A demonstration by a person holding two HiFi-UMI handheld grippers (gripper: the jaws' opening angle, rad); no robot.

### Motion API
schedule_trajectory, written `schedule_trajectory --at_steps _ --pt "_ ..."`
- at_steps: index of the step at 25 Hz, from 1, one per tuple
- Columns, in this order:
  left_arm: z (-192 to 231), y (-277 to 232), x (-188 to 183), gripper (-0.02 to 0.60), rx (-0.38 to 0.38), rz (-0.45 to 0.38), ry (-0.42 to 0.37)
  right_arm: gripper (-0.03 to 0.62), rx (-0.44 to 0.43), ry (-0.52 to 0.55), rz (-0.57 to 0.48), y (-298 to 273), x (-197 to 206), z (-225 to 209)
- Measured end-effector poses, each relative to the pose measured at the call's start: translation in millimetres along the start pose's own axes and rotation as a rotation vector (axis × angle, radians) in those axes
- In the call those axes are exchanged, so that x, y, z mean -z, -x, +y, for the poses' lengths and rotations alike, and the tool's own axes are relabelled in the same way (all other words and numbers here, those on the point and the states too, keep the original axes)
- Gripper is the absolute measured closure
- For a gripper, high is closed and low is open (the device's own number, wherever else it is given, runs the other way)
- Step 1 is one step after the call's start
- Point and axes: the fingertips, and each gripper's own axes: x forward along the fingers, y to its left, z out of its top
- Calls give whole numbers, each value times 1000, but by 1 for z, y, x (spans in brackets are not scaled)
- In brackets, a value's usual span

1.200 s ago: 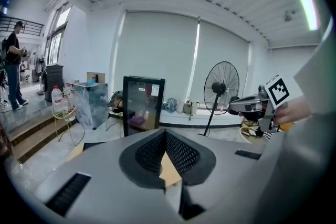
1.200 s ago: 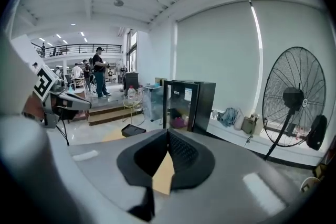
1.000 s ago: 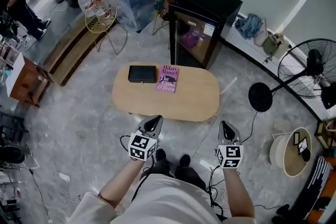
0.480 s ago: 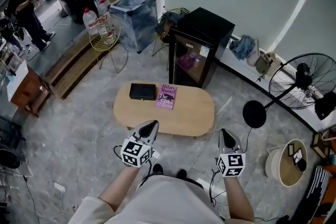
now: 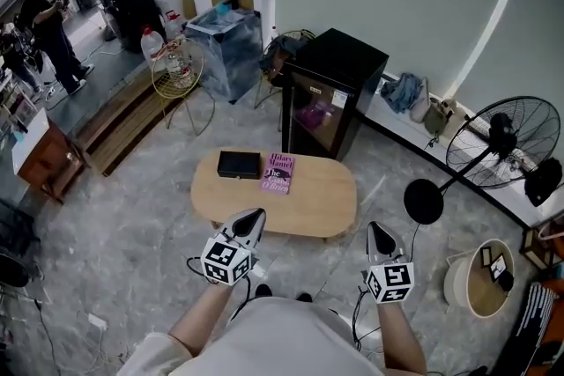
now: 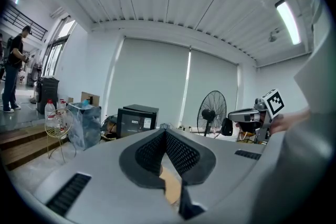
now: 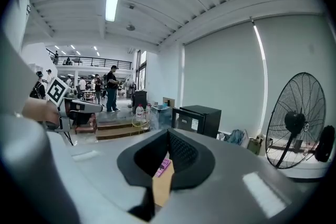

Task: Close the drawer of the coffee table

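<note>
Oval coffee table (image 5: 310, 196) — light wood (upright)

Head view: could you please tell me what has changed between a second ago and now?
The camera has risen and drawn back, so the coffee table looks smaller and farther off. The left gripper and the right gripper came up with it, shut and empty, touching nothing. The black box and the pink book lie where they were on the tabletop.
</note>
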Motion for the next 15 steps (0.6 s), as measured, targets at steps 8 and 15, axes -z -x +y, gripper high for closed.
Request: schedule_trajectory --at_steps 8,15 --pt "5 6 0 574 3 -2 2 583 5 -13 -9 2 -1 9" --pt "5 8 1 575 12 -5 13 583 5 -12 -13 3 -3 13"
